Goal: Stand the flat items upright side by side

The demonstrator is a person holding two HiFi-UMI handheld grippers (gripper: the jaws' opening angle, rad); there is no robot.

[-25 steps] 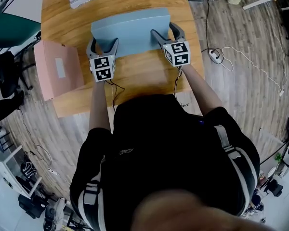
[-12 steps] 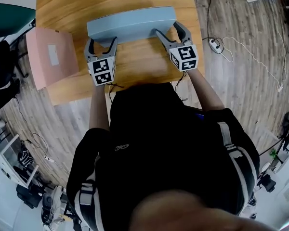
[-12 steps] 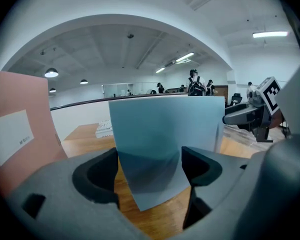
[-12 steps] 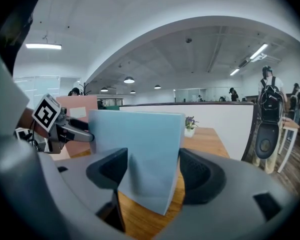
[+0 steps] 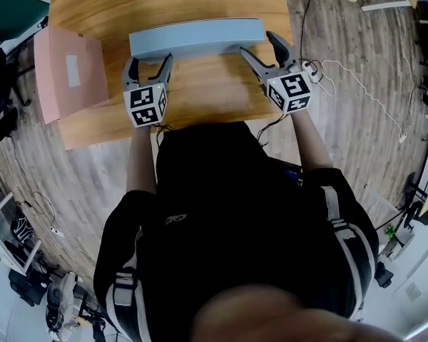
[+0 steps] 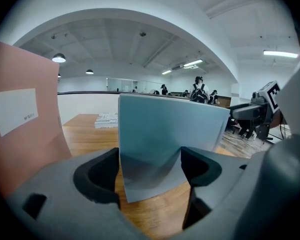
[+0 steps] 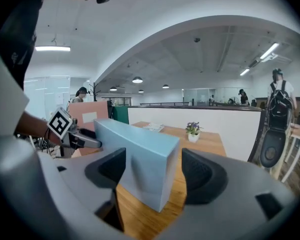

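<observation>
A flat light-blue box (image 5: 196, 35) stands upright on its long edge across the wooden table (image 5: 200, 91). My left gripper (image 5: 150, 61) is open at the box's left end, its fingertips against the near face (image 6: 165, 134). My right gripper (image 5: 260, 45) is open at the right end. Its jaws have just been opening; the box's end (image 7: 155, 164) sits between them with the pads off it. A pink flat item (image 5: 68, 70) with a white label shows its broad face at the table's left edge, a little left of the box.
A printed packet (image 6: 106, 120) lies at the far side of the table, and a small potted plant (image 7: 192, 130) stands beyond the box. Cables and a power strip (image 5: 317, 68) lie on the floor to the right. A green chair (image 5: 14, 9) stands at upper left.
The blue box has gone from leaning back to standing upright. My right gripper has drawn back to the right and its jaws stand wider. The left gripper has shifted slightly along the near face.
</observation>
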